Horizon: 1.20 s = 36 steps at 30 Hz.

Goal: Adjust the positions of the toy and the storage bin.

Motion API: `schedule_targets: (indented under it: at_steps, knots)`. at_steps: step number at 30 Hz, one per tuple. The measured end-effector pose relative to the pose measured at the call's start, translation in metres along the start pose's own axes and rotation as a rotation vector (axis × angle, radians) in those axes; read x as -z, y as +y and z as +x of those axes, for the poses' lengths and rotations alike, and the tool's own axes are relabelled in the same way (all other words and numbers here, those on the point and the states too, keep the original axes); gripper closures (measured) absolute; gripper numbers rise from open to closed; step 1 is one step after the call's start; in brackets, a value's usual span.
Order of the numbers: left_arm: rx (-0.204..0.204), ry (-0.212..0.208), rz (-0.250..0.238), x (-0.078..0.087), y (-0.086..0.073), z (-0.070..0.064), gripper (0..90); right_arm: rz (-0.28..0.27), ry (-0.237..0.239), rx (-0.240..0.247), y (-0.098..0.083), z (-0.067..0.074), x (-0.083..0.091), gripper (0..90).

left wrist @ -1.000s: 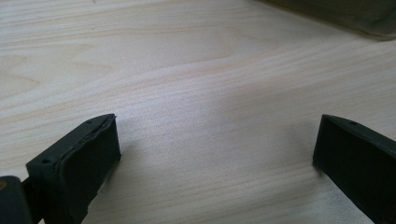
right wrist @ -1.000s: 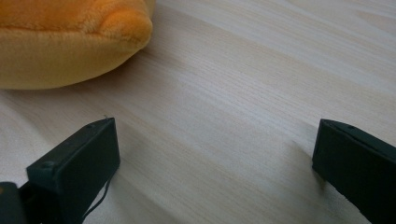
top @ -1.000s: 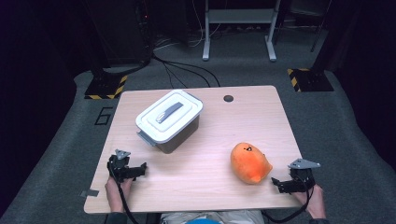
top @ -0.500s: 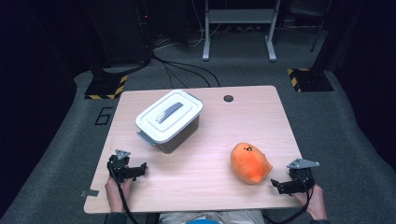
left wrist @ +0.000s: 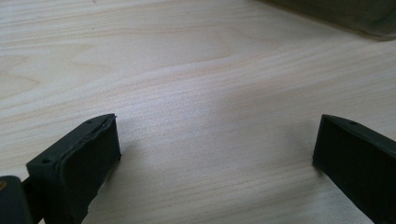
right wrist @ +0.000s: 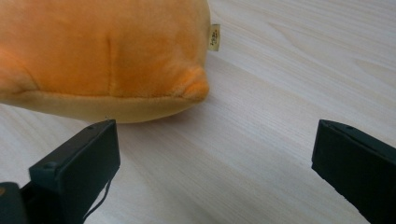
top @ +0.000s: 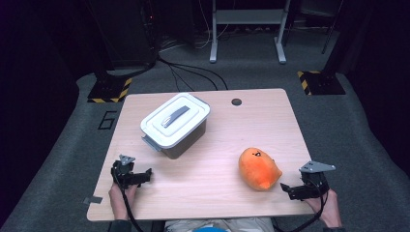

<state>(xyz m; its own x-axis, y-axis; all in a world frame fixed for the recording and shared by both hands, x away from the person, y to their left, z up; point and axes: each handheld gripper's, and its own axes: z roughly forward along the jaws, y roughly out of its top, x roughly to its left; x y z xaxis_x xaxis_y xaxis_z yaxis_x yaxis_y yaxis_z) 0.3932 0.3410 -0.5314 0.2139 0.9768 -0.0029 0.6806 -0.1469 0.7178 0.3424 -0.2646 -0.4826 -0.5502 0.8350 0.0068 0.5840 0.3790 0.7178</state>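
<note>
Both jaws wide and empty: right hand-held gripper (top: 290, 189) just beside the orange plush toy (top: 258, 168) near the surface's (top: 217, 164) front-right corner; left hand-held gripper (top: 143, 175) front-left.

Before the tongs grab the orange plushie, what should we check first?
1. Right tongs open wide enough: ok, the jaws stand far apart in the right gripper view.
2. Orange plush toy free to lift: ok, it lies alone on the wooden table, nothing on top.
3. Toy lined up between the jaws: not ok, in the right gripper view it sits ahead and toward the left jaw.
4. Left tongs empty: ok, open over bare wood.
5. Lid of the grey storage box off: not ok, it is on.
6. Lid latched: cannot tell.
</note>
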Motion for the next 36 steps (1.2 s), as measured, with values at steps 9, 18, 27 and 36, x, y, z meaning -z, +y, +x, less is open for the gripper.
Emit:
schedule_targets:
  at_steps: [9,18,27,36]
  knots:
    - [0.001,0.0,0.0,0.0,0.0,0.0,0.3,-0.013,0.035,-0.002,0.012,0.003,0.011,0.3]
    - [0.001,0.0,-0.001,0.0,0.0,0.0,0.3,-0.037,0.055,0.007,0.03,0.007,0.025,0.4]
    - [0.0,0.0,0.0,0.0,0.0,0.0,0.3,-0.059,0.065,0.029,0.045,0.011,0.032,0.5]
    - [0.0,0.0,0.0,0.0,0.0,0.0,0.3,-0.07,0.082,0.058,0.06,0.019,0.029,0.6]
